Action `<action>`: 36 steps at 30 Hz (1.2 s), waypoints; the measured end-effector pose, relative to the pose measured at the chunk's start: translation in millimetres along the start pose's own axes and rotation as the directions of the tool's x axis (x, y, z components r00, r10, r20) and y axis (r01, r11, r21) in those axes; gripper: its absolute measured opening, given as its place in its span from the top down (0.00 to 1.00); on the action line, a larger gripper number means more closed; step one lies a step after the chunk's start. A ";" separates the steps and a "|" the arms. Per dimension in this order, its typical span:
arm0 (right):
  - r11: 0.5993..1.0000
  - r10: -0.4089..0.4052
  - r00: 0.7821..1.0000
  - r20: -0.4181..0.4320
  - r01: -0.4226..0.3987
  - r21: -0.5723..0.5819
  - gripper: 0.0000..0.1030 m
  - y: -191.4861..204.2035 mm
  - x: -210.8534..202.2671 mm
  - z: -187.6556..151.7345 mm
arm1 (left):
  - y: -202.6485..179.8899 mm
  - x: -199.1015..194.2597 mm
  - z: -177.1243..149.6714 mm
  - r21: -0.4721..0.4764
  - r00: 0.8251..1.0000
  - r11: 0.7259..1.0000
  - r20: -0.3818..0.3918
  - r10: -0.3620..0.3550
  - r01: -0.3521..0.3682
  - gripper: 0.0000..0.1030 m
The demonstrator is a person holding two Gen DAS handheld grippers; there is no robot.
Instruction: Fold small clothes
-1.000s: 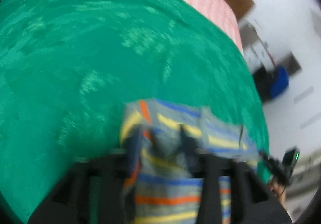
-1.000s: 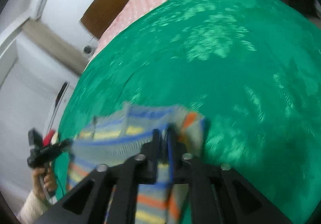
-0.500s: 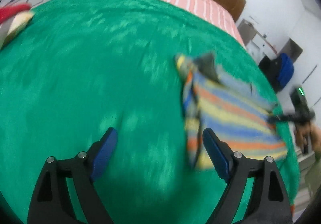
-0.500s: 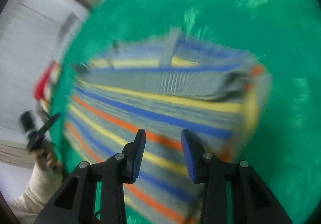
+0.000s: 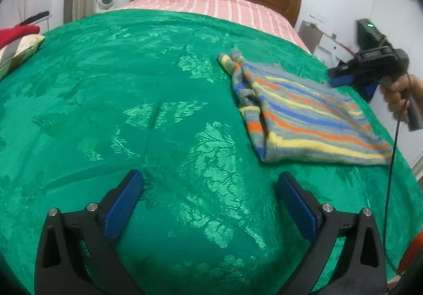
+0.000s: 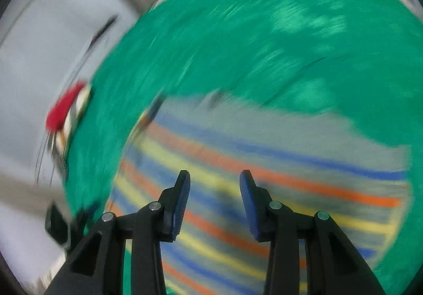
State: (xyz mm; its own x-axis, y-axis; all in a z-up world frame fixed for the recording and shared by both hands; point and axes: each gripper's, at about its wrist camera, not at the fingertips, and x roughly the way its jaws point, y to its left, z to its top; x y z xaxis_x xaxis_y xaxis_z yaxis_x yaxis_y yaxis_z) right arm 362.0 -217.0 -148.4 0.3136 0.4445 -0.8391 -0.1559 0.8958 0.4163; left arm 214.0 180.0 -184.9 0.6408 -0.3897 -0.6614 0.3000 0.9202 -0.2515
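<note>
the right wrist view is blurring the striped knitted grey garment [image 6: 264,176] lying on the green patterned bedspread [image 5: 132,110]; no writing is showing. the left gripper [image 5: 208,186] is opening wide beside the garment, gripping nothing; the right gripper [image 6: 214,181] is hovering over the garment, part open, gripping nothing.

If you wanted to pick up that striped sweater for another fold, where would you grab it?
Probably the two corners of the sweater's near hem, coming from the near side: it lies flat on the green bedspread, and that straight, layered edge faces the grippers.
</note>
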 end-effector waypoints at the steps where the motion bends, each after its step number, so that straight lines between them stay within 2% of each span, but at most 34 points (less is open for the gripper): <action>1: 0.999 0.021 0.999 -0.028 -0.022 -0.030 0.62 12.2 14.8 0.4 | 2.7 -2.8 -3.0 -0.007 1.000 1.000 0.003 -0.009 0.009 0.01; 3: 0.995 0.023 0.999 -0.028 -0.026 -0.099 0.62 40.8 46.0 9.2 | 4.7 -3.2 -4.0 -0.014 1.000 1.000 0.006 -0.018 0.019 0.01; 5: 0.995 0.023 1.000 -0.015 -0.024 -0.101 0.61 56.7 78.1 19.9 | 5.1 -3.5 -6.1 -0.012 1.000 1.000 0.007 -0.020 0.020 0.01; 8: 0.995 -0.065 0.996 0.059 0.070 -0.077 0.61 64.6 107.5 28.5 | 7.7 -2.3 -5.9 -0.010 1.000 1.000 0.007 -0.026 0.026 0.01; 9: 0.994 -0.077 0.991 0.108 0.084 -0.066 0.61 74.0 106.1 26.4 | 8.6 -2.4 -6.3 -0.011 1.000 1.000 0.007 -0.028 0.029 0.01; 11: 0.997 -0.006 0.988 0.157 0.017 -0.074 0.61 84.2 89.8 14.7 | 8.9 -2.0 -6.6 -0.013 0.999 0.999 0.007 -0.034 0.034 0.01; 13: 0.992 0.033 0.985 0.172 -0.012 -0.126 0.61 91.9 68.4 -5.4 | 8.9 -1.1 -6.0 -0.012 0.999 0.999 0.004 -0.035 0.035 0.01; 15: 0.979 0.023 0.988 0.152 0.008 -0.204 0.61 97.5 47.2 -39.2 | 8.5 -1.2 -6.1 -0.011 0.999 0.999 0.004 -0.035 0.035 0.01; 17: 0.970 -0.023 0.989 0.145 0.057 -0.236 0.61 89.0 31.2 -78.4 | 7.7 -1.5 -6.5 -0.010 0.999 0.999 0.004 -0.033 0.033 0.01; 18: 0.966 -0.072 0.986 0.147 0.106 -0.237 0.61 75.4 20.1 -103.8 | 7.1 -1.9 -6.9 -0.008 1.000 1.000 0.004 -0.030 0.030 0.01; 21: 0.956 -0.217 0.966 0.143 0.240 -0.170 0.61 20.8 -10.6 -166.8 | 5.8 -1.3 -6.9 -0.003 1.000 1.000 0.004 -0.021 0.021 0.01; 22: 0.957 -0.249 0.961 0.122 0.264 -0.124 0.61 -0.5 -18.2 -186.8 | 4.7 -1.2 -7.7 -0.002 1.000 1.000 0.005 -0.018 0.018 0.01; 23: 0.966 -0.241 0.964 0.115 0.250 -0.065 0.62 -23.2 -33.2 -212.8 | 3.8 -1.5 -8.2 0.000 1.000 1.000 0.005 -0.016 0.016 0.01; 25: 0.964 -0.261 0.959 0.114 0.265 -0.027 0.64 -37.0 -55.1 -238.0 | 2.0 -1.7 -9.4 0.004 1.000 1.000 0.005 -0.008 0.008 0.01; 28: 0.956 -0.285 0.944 0.168 0.293 -0.022 0.64 -37.7 -87.7 -248.3 | -1.7 -0.8 -10.0 0.017 1.000 1.000 0.000 0.013 -0.013 0.01; 32: 0.974 -0.211 0.931 0.298 0.225 -0.012 0.63 -35.9 -105.4 -234.0 | -10.8 -2.9 -10.3 0.038 0.997 0.996 -0.016 0.079 -0.078 0.01; 34: 0.979 -0.200 0.935 0.294 0.204 0.018 0.63 -47.2 -94.2 -226.1 | -21.6 -9.6 -9.7 0.058 0.993 0.993 -0.046 0.108 -0.105 0.02; 36: 0.972 -0.235 0.947 0.220 0.225 0.068 0.64 -68.2 -76.3 -231.9 | -43.7 -24.8 -8.2 0.099 0.996 0.993 -0.053 0.071 -0.065 0.02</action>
State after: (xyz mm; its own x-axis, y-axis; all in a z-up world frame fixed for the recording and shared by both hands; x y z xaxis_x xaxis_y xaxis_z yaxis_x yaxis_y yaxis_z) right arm 131.6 -312.1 -194.0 0.5394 0.2107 -0.8153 -0.0176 0.9708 0.2393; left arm 179.2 149.7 -163.2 0.6218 -0.3212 -0.7143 0.3265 0.9353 -0.1365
